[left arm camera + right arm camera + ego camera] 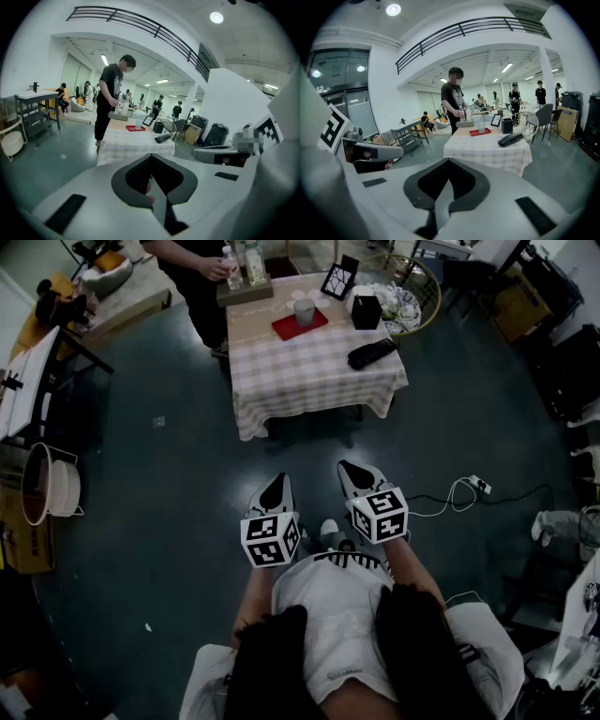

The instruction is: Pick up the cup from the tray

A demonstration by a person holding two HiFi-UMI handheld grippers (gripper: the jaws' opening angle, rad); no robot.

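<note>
Red is the colour of the tray (pixel 300 325), and the cup (pixel 304 311) stands upright on it, at the far part of a bench (pixel 309 381) covered with a checked cloth. We note a black box (pixel 366 311) and a dark flat item (pixel 371 353) on the same cloth, both apart from the tray. A person (pixel 202 282) stands at the far side of the bench.

Handling, in our judgement: the cup is pale and looks smooth-walled, so we expect it to be light, rigid and somewhat slippery. Whether it holds anything cannot be told from here. A light cup tips easily if nudged at the rim. We would take it across the side wall at about mid-height, one pad on each side, with moderate pressure only.

Pose: the left hand-held gripper (pixel 277 487) and the right hand-held gripper (pixel 355 473) are held side by side, close in front of the holder's body, over bare floor. Both point forward toward the bench and slope downward. Both are well apart from the bench and the cup.

Jaws: each hand-held gripper has its jaws closed together with nothing between them. They must be opened before any grasp.
</note>
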